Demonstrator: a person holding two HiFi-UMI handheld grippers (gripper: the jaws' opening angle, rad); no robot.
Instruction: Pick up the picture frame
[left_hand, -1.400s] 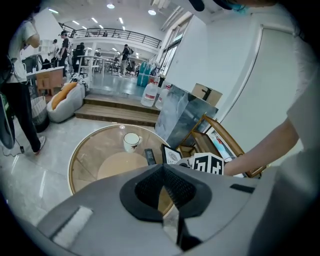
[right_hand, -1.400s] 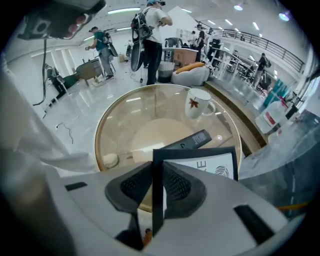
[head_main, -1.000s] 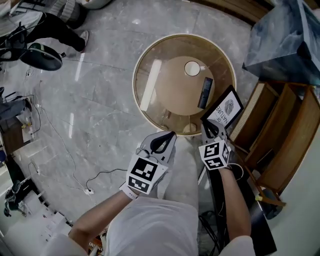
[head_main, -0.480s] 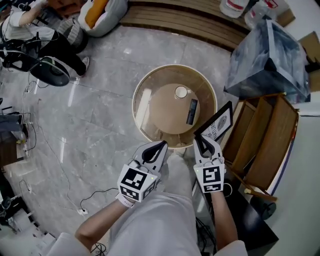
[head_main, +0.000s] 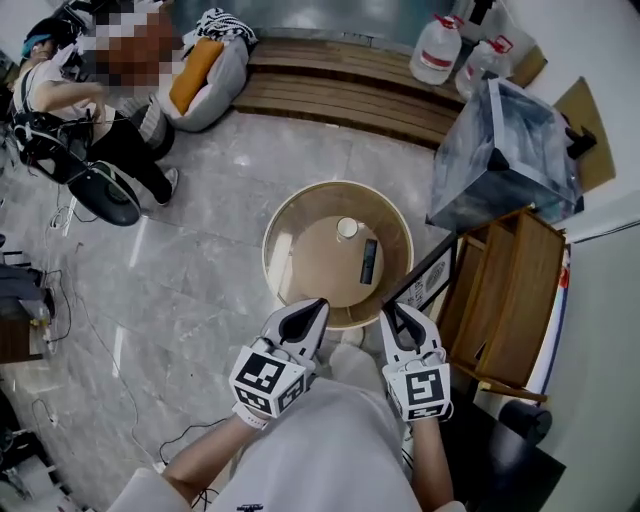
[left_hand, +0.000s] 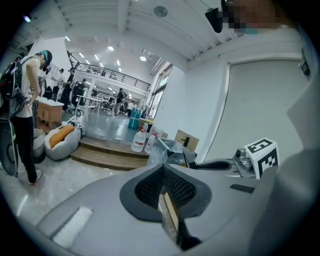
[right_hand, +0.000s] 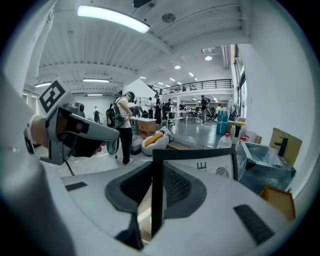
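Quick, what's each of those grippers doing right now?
Left gripper: jaws closed, holding nothing.
Right gripper: jaws closed on the picture frame.

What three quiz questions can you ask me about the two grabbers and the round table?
1. True or false: the black-edged rectangular picture frame lies flat on the round glass-topped table.
2. Which gripper clamps the frame's edge? A: left gripper. B: right gripper.
3. Fill in: near the table's middle stands a small white ___.
Key: 1 false, it is held tilted beside the table; 2 B; 3 cup.
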